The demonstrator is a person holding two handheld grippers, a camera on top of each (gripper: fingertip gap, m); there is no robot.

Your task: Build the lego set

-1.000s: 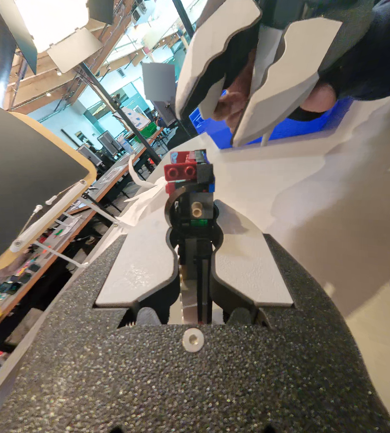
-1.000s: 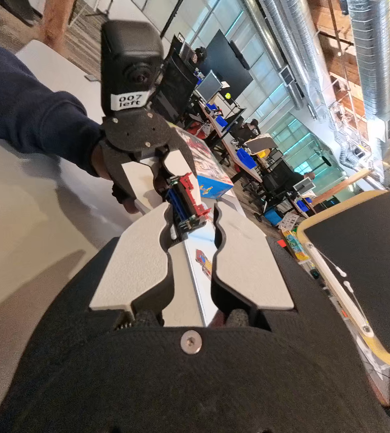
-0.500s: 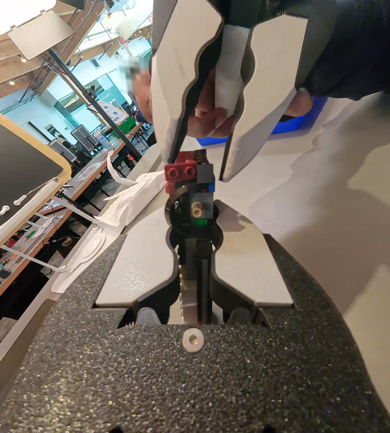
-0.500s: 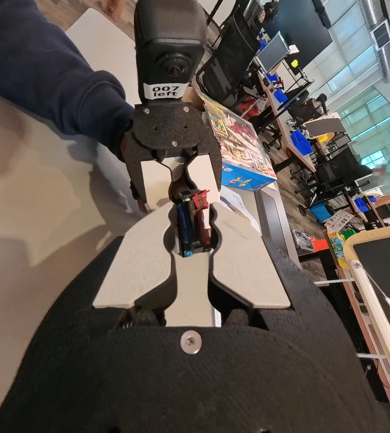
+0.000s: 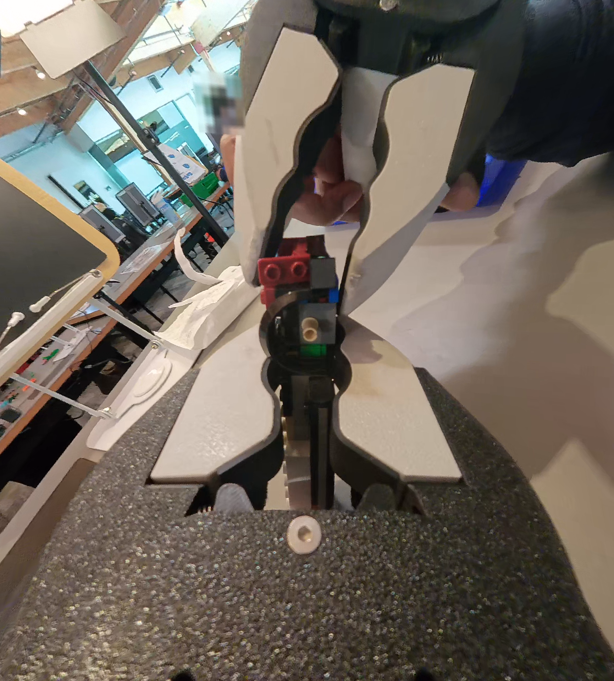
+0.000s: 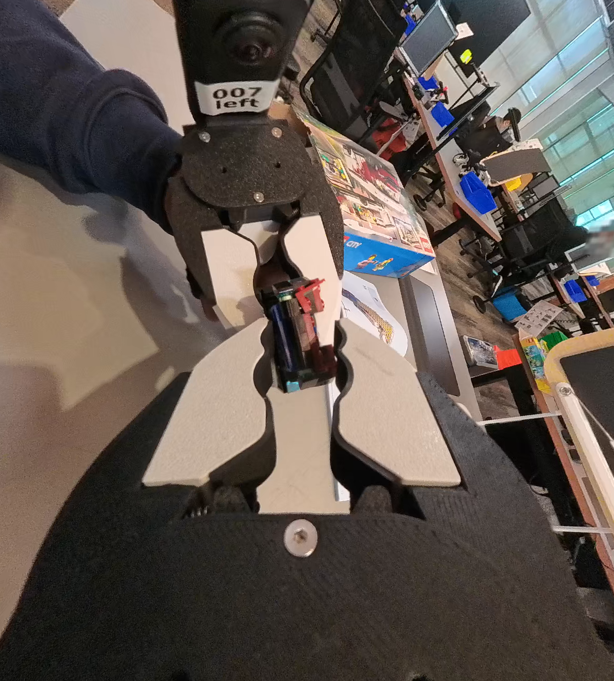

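My left gripper [image 5: 303, 331] is shut on a small brick assembly [image 5: 300, 271] of black, red, blue and green pieces, with a tan peg facing the camera. It holds the assembly above the white table [image 5: 500, 294]. My right gripper [image 5: 298, 291] comes from above and its two fingers close on the assembly's far end, one finger against the red plate, the other against the grey and blue side. In the right wrist view the assembly [image 6: 290, 342] lies between my right gripper's fingertips [image 6: 301, 328], and the left gripper [image 6: 279, 317] holds its other end.
A blue toy box [image 6: 382, 254] and an instruction booklet [image 6: 371, 313] lie on the table's far side. Crumpled white paper [image 5: 206, 313] lies at the table edge. A black board with a wooden rim [image 6: 611, 387] stands close by. A blue bin [image 5: 497, 177] sits behind the right hand. The grippers' ends are close to 4 centimetres from one another.
My right gripper moved in from a distance, lined up with the assembly and closed its fingers over the far end. My left gripper kept its hold throughout.
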